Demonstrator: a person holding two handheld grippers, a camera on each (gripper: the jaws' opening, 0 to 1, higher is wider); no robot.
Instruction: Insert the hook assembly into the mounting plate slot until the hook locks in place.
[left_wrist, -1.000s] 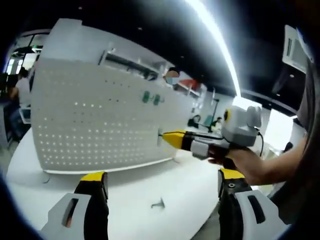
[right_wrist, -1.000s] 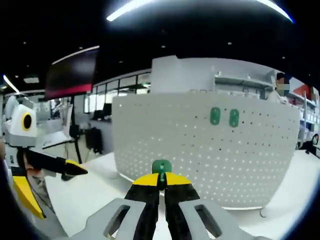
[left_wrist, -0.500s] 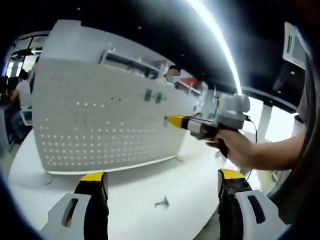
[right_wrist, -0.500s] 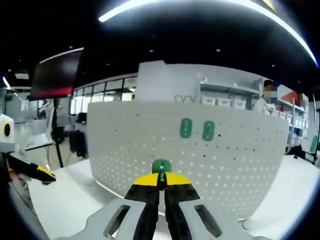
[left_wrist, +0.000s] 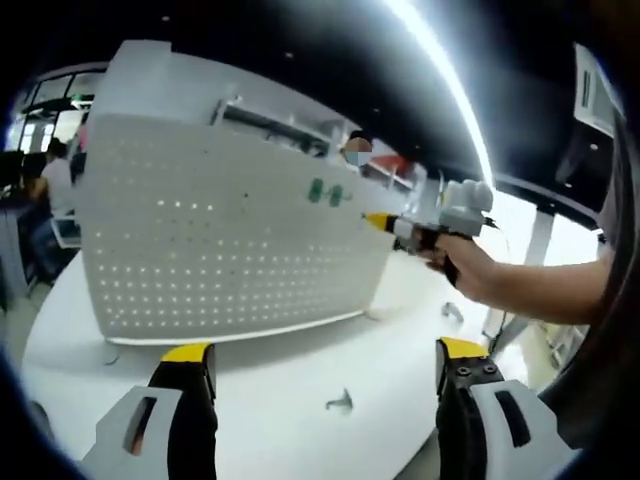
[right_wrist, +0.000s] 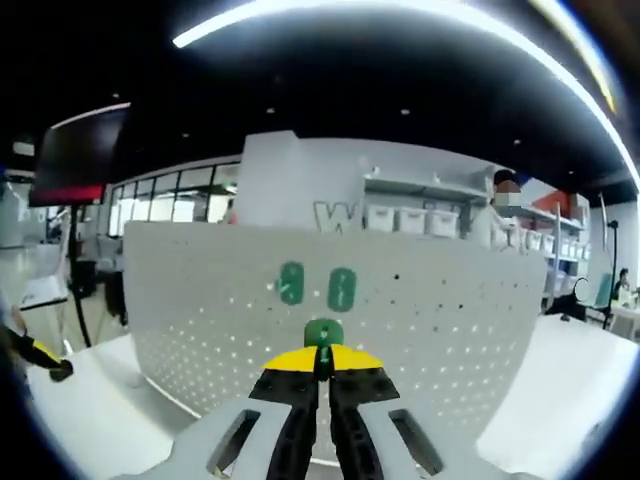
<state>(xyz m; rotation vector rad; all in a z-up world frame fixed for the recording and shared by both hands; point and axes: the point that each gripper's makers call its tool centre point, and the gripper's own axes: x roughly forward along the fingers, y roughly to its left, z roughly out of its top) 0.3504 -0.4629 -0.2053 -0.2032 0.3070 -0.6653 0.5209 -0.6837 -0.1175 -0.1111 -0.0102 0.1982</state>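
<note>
Matt white perforated metal pegboard (right_wrist: 330, 330), smooth glossy white table (left_wrist: 270, 385), green plastic hook (right_wrist: 323, 333)

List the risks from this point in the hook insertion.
1. The right gripper pinches only the edge of the green hook; it may twist or slip on meeting the pegboard.
2. Two green hooks already sit just above; the new one could collide.
3. A loose metal hook lies on the table.

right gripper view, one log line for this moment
right tongs: shut on green hook | pegboard: ahead, two green hooks mounted | left tongs: open, idle
</note>
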